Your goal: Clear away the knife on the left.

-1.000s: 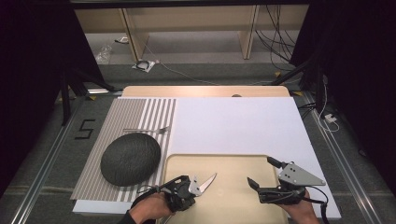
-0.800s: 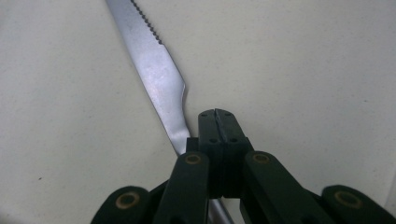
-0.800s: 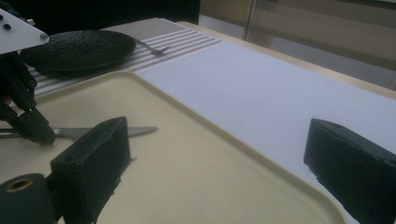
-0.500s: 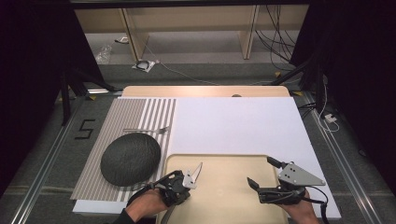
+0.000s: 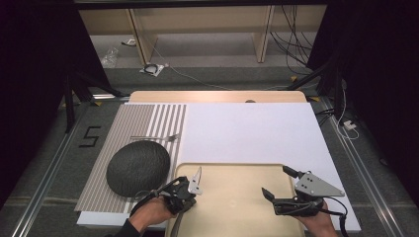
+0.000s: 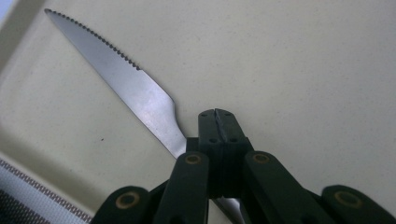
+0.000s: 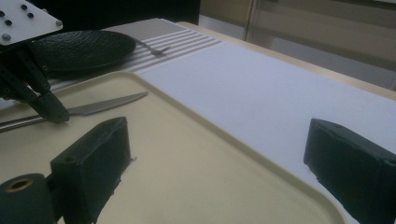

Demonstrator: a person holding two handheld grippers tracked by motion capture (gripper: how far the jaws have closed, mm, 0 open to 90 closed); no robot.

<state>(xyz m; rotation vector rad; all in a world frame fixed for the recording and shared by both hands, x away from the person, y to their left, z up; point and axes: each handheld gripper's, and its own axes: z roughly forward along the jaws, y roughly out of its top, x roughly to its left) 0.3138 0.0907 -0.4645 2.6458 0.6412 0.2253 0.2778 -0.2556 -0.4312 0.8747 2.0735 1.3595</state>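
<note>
**Knife held near the handle: slip and contact risks over the tray**

The left gripper (image 5: pixel 190 186) has its fingers clamped tight on a table knife (image 6: pixel 126 79), gripping where blade narrows into handle. The serrated blade projects up and to the left in the left gripper view, over the beige tray (image 5: pixel 237 197). In the high view, the knife (image 5: pixel 196 178) sits above the tray's near-left corner, tip pointing away from the person.

Risks:
- The grip is narrow and off-centre. The long free blade can pivot between the fingers if the tip strikes the tray rim or the desk (image 5: pixel 247 128).
- The metal is smooth; a quick swing may let it slide out.
- Whether the knife rests on the tray floor or is lifted clear cannot be told with certainty; if it rests there, dragging it may scrape the surface.

The right gripper (image 5: pixel 277 182) hovers over the tray's right side, fingers spread wide with nothing between them. It is well apart from the knife.

Surroundings:
- A dark round plate (image 5: pixel 138 167) lies just left of the tray on a striped placemat (image 5: pixel 143 118).
- A fork (image 5: pixel 154 137) lies on the placemat just beyond the plate.
- A path toward the placemat must clear the tray rim and the plate edge.
</note>
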